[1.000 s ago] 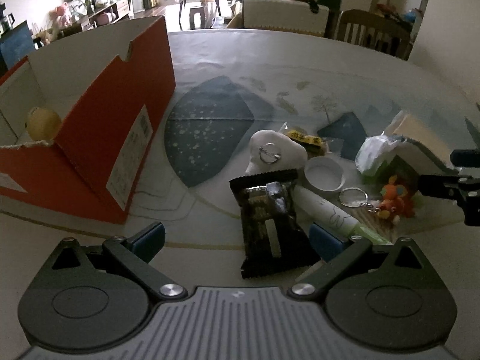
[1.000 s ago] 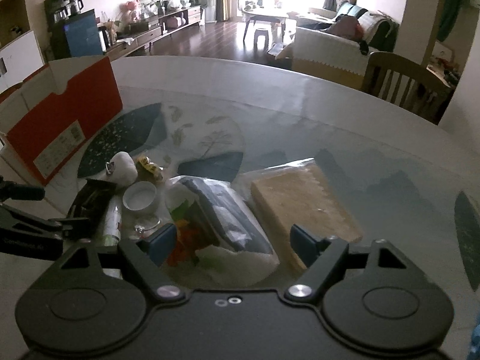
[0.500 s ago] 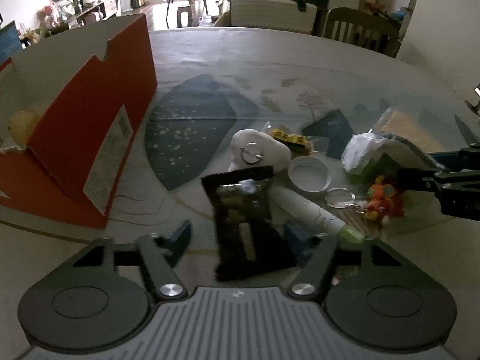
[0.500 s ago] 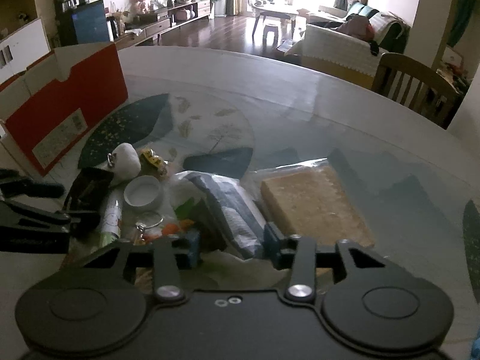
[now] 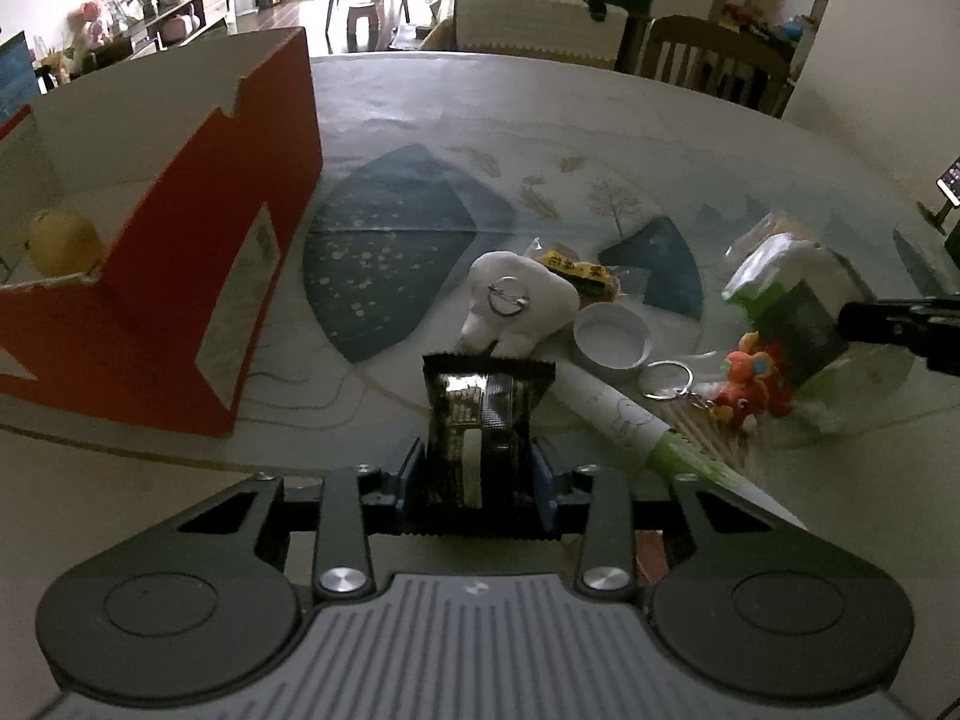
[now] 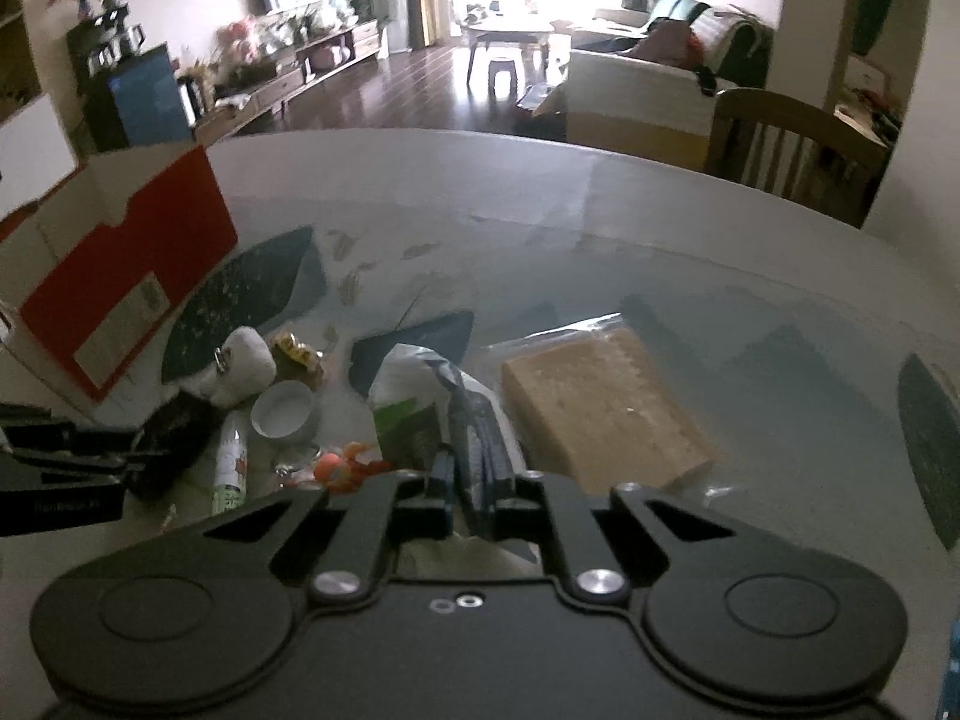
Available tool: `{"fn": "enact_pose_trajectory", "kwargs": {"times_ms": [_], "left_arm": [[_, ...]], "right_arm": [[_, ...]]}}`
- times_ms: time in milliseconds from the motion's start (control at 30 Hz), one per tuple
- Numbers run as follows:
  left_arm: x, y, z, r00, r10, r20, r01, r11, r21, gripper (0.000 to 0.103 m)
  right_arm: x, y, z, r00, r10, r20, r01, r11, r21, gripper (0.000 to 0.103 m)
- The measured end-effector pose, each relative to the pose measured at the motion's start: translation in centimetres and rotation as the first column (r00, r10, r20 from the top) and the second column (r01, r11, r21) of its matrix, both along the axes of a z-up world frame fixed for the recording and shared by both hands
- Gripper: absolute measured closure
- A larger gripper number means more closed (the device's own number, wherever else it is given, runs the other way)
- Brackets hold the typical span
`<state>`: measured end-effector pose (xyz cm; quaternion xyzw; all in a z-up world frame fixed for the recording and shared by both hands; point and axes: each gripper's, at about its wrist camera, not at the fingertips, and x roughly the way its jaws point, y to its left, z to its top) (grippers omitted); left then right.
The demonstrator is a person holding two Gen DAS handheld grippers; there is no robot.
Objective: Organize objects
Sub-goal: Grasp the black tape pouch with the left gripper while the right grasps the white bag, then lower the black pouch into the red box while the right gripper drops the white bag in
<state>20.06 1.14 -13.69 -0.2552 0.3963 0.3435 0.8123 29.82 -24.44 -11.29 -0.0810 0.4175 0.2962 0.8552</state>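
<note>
The left claw [image 5: 477,474] is clamped on the near end of the black snack packet [image 5: 483,420], whose long axis runs straight out along the fingers, away from the holder and toward the white plush [image 5: 516,306]. The red box [image 5: 180,276] stands open to the left of that claw, close by on the tabletop [image 5: 420,102], with a yellow ball [image 5: 60,240] already inside; the left claw is plainly the nearer one, so from here the packet looks bound a short way leftward and over the box's wall. The right claw [image 6: 474,495] is pinched on the dark-striped plastic bag [image 6: 462,414], which lies between the white cap [image 6: 282,411] and the wrapped tan block [image 6: 606,408], well apart from the box. A second ago both claws stood wide apart, the packet lying flat between the left fingers; half a second ago they were narrowing. Now both have closed and the packet's far end stands up off the tabletop.
</note>
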Motion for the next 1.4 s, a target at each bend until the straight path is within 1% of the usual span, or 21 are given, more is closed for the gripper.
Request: {"fn": "enact_pose_trajectory", "kwargs": {"times_ms": [267, 433, 600, 733, 967, 1167, 1400], "left_arm": [[-2.6, -0.8, 1.5, 0.998, 0.011, 0.064, -0.01, 1.0, -0.017, 0.07], [-4.2, -1.3, 2.5, 0.995, 0.01, 0.102, -0.008, 1.0, -0.02, 0.074], [-5.9, -1.7, 3.7, 0.987, -0.008, 0.161, 0.011, 1.0, -0.018, 0.075], [-7.3, -1.7, 5.0, 0.979, -0.022, 0.205, 0.026, 0.999, -0.019, 0.077], [-10.1, -1.0, 8.5, 0.959, -0.07, 0.275, 0.06, 0.997, 0.045, 0.077], [-12.5, 0.8, 10.7, 0.943, -0.092, 0.319, 0.069, 0.994, 0.083, 0.077], [-14.8, 3.8, 11.9, 0.932, -0.106, 0.348, 0.071, 0.991, 0.112, 0.077]], "right_arm": [[-2.3, -2.5, 3.1, 1.0, -0.02, 0.007, 0.019, 0.996, 0.084, 0.096], [-4.4, -2.9, 4.7, 1.0, -0.021, -0.005, 0.022, 0.994, 0.109, 0.096], [-6.4, -2.6, 5.8, 0.999, -0.024, -0.021, 0.027, 0.992, 0.124, 0.096], [-8.0, -1.5, 6.7, 0.999, -0.026, -0.027, 0.03, 0.992, 0.126, 0.096], [-9.9, 1.0, 8.5, 0.999, -0.044, -0.028, 0.047, 0.988, 0.15, 0.096], [-11.1, 4.2, 10.2, 0.999, -0.052, -0.005, 0.052, 0.985, 0.163, 0.096], [-11.4, 9.0, 11.9, 0.999, -0.042, 0.025, 0.037, 0.983, 0.18, 0.096]]}}
